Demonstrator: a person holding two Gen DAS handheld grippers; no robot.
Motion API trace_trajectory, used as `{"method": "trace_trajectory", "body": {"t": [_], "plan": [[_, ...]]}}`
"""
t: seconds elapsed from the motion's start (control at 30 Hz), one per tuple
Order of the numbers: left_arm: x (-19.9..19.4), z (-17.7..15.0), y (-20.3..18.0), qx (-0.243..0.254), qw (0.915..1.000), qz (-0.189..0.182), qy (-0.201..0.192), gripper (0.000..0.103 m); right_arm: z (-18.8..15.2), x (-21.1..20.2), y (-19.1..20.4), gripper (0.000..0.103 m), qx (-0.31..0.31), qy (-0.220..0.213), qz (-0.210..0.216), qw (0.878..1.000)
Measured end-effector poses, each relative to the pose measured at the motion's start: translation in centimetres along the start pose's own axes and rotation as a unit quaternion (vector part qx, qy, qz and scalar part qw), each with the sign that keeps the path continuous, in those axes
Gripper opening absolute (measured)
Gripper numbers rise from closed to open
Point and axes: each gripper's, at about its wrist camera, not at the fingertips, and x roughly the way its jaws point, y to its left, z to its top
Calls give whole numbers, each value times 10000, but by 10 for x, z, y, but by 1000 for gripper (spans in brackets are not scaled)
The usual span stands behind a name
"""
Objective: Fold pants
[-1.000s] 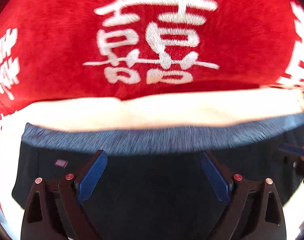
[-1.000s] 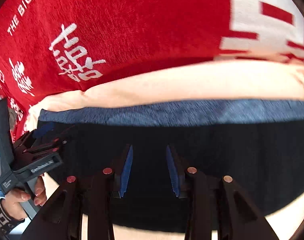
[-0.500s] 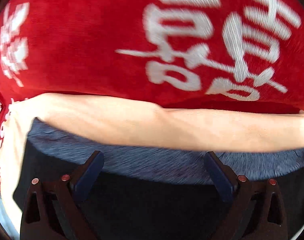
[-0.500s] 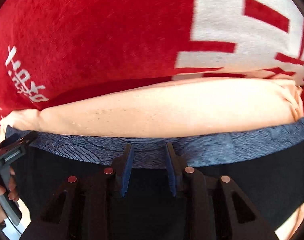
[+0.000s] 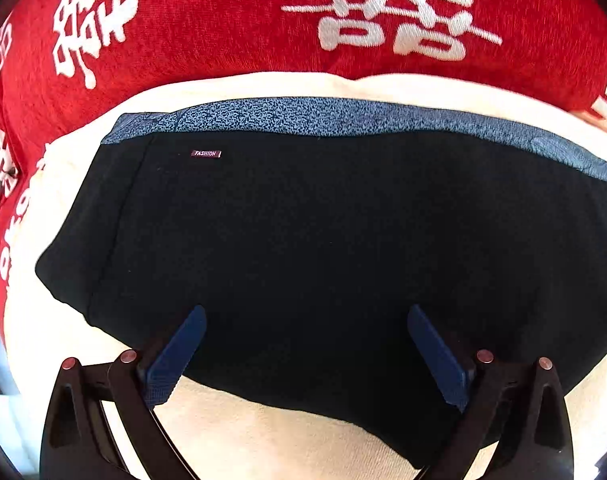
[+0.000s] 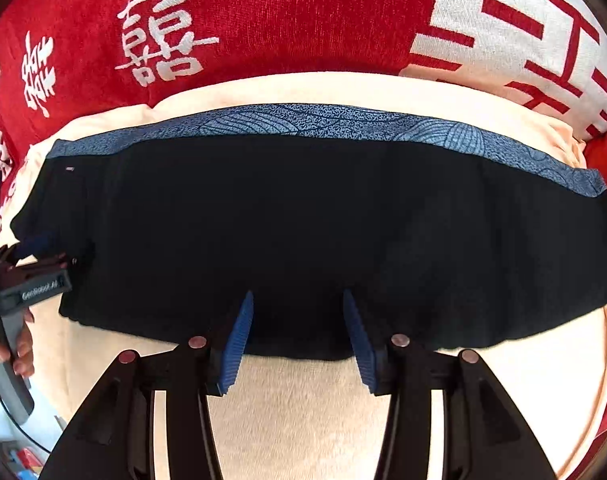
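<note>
The black pants (image 5: pixel 323 240) lie folded flat on a cream cloth (image 5: pixel 263 440), with their blue patterned waistband (image 5: pixel 343 116) along the far edge. They also show in the right wrist view (image 6: pixel 303 232). My left gripper (image 5: pixel 306 316) is open and empty, its fingers above the near edge of the pants. My right gripper (image 6: pixel 297 304) is partly open and empty, also at the near edge. The left gripper shows at the left of the right wrist view (image 6: pixel 35 264), beside the pants' left end.
A red blanket with white characters (image 5: pixel 263 20) lies behind the cream cloth and shows in the right wrist view (image 6: pixel 263 12) too. A small "FASHION" label (image 5: pixel 205 153) sits near the waistband's left end. The table edge runs at the far left.
Both grippers have pulled back from the waistband toward the near edge of the pants. The pants now lie flat in full view.
</note>
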Motion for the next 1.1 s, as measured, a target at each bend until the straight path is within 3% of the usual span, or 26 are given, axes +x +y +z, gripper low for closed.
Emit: {"method": "trace_trajectory", "body": {"t": [0.07,0.13,0.2,0.43,0.57,0.7,0.87,0.97,1.0,1.03,1.07,1.1], "plan": [[-8,5,-12,394,9988,282,31,101,-4,-6,-6,51,174,35,182,9997],[-19,6,-14,664,9972,335,12,101,-10,-7,-12,51,376,87,418,9984],[-33,-1,-22,697,9974,171,-115,101,-19,-16,-24,52,607,113,563,9965],[-74,5,-73,900,9952,-340,-187,101,-53,-26,-75,52,1422,245,418,9887],[-65,13,-125,1060,9926,-564,-189,101,-63,-38,-121,52,1870,66,239,9820],[-71,19,-179,1121,9904,-767,-246,101,-62,-51,-184,52,2569,-343,14,9658],[-67,39,-229,1056,9901,-873,-307,101,-56,-53,-263,52,3418,-781,-513,9351],[-58,44,-250,1107,9898,-850,-271,101,-51,-50,-295,51,3773,-971,-552,9193],[-51,44,-255,1152,9897,-817,-216,101,-49,-48,-303,50,3826,-993,-487,9173],[-47,43,-258,1187,9897,-781,-175,101,-47,-45,-308,27,3828,-1007,-377,9175],[-44,40,-261,1202,9898,-744,-168,101,-45,-44,-310,15,3771,-977,-329,9204],[-45,39,-261,1169,9902,-730,-226,101,-41,-45,-308,14,3654,-961,-319,9253]]}}
